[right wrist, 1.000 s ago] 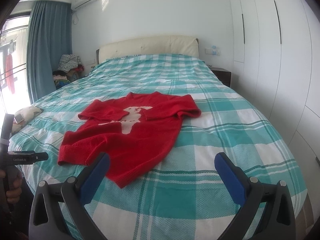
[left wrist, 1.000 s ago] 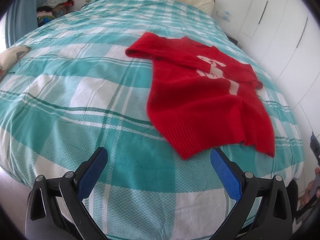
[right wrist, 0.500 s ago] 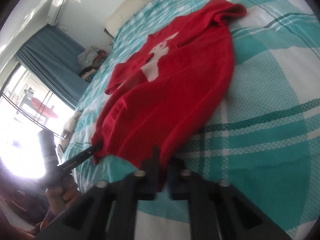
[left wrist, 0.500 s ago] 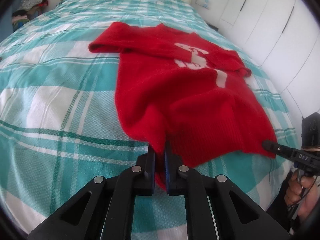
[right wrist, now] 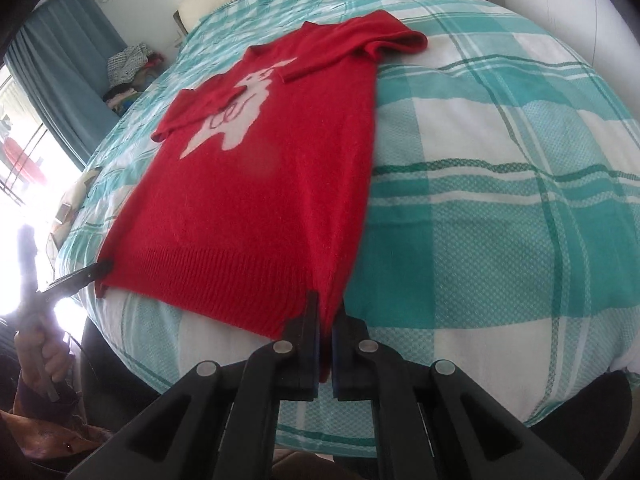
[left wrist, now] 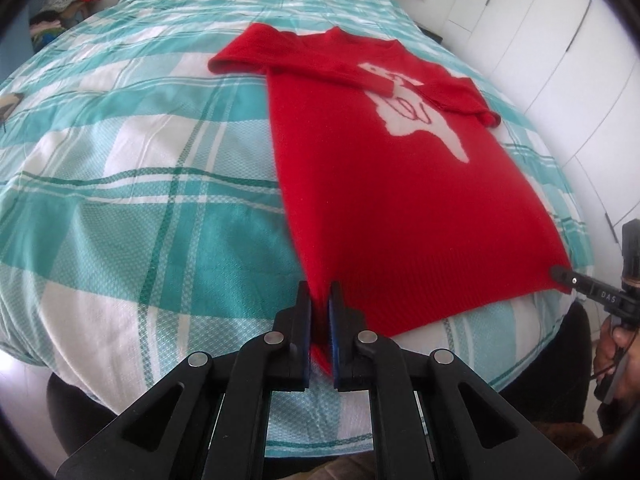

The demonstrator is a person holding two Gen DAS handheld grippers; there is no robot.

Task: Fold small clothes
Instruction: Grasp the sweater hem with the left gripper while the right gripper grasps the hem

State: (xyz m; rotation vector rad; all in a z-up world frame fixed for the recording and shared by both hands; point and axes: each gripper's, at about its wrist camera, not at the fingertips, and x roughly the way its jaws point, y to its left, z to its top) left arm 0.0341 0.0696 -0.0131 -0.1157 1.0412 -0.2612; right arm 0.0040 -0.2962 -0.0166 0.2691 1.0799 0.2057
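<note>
A teal plaid bedspread [left wrist: 140,152] covers the bed, white wardrobes [left wrist: 560,40] alongside. The left gripper [left wrist: 319,312] and right gripper [right wrist: 326,320] each pinch a hem corner of the red sweater [left wrist: 400,200], which now lies stretched flat, smoother than half a second ago.

sweater [left wrist: 392,200] hem corners hidden inside each claw, clothes pile [right wrist: 128,68] too small to tell
</note>
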